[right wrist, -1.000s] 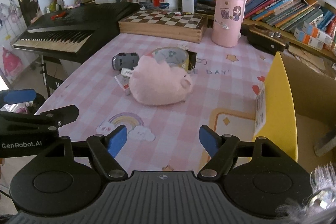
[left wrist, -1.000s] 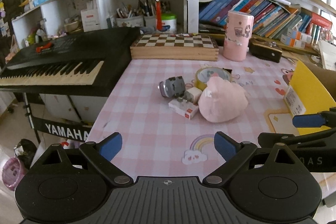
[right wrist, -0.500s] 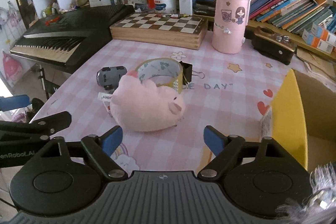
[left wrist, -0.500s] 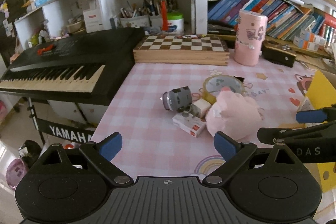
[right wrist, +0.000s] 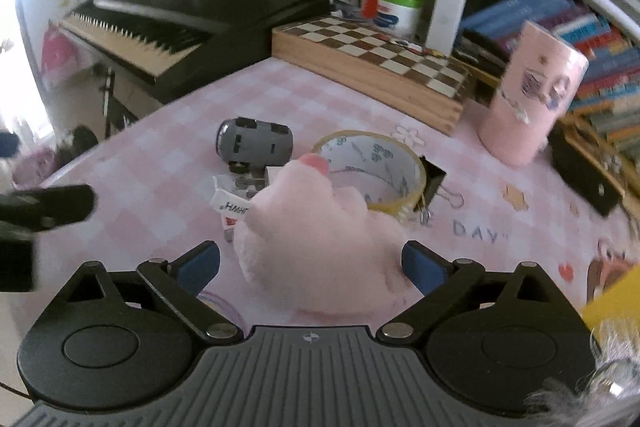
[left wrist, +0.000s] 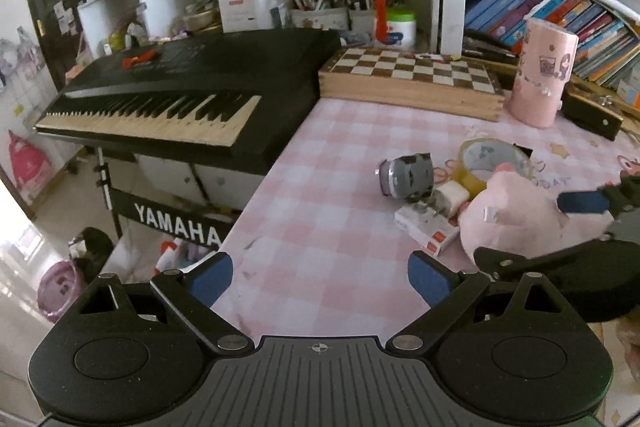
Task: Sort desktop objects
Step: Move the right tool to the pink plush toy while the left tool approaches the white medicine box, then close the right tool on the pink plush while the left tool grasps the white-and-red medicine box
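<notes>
A pink plush toy [right wrist: 320,235] lies on the pink checked tablecloth [right wrist: 168,163], also in the left wrist view [left wrist: 520,211]. My right gripper [right wrist: 310,265] is open, its fingers on either side of the plush's near end. Behind the plush are a tape roll [right wrist: 376,167], a grey toy car [right wrist: 254,143], a small white box [left wrist: 426,231], a white charger [left wrist: 450,197] and a black binder clip [right wrist: 434,183]. My left gripper [left wrist: 320,277] is open and empty over the table's near left part.
A black Yamaha keyboard [left wrist: 180,99] stands to the left off the table. A chessboard box [left wrist: 412,79] and a pink cylinder [left wrist: 542,79] stand at the back before bookshelves. A yellow box edge [right wrist: 612,303] is at the right.
My right gripper has moved forward and left until its open fingers flank the plush. My left gripper has swung left, so the objects now lie to its right.
</notes>
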`<control>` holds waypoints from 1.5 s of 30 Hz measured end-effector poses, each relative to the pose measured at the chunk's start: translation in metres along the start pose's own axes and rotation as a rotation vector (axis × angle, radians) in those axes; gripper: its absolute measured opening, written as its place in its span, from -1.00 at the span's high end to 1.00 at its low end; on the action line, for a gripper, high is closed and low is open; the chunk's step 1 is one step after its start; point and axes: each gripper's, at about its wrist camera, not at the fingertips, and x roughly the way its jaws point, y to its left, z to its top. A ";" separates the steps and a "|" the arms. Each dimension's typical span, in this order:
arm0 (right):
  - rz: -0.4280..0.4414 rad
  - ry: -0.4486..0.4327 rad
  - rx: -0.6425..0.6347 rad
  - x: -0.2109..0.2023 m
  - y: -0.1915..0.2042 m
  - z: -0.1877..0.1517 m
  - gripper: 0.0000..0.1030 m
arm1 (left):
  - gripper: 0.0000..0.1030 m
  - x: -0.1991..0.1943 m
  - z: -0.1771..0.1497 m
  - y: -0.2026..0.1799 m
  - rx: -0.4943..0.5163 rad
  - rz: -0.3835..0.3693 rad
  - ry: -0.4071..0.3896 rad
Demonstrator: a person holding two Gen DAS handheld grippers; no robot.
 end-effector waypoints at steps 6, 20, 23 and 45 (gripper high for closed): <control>-0.013 -0.034 -0.033 0.004 -0.004 -0.001 -0.26 | -0.87 0.005 0.001 -0.006 0.019 -0.022 0.015; -0.026 -0.071 0.245 -0.042 -0.055 0.002 -0.04 | -0.83 0.070 0.013 -0.057 0.164 -0.198 0.011; -0.021 -0.068 0.253 -0.045 -0.058 -0.001 -0.03 | -0.76 0.087 0.014 -0.063 0.165 -0.193 0.031; 0.009 -0.065 0.257 -0.061 -0.054 -0.006 -0.04 | -0.15 0.055 0.008 -0.048 0.100 -0.274 0.055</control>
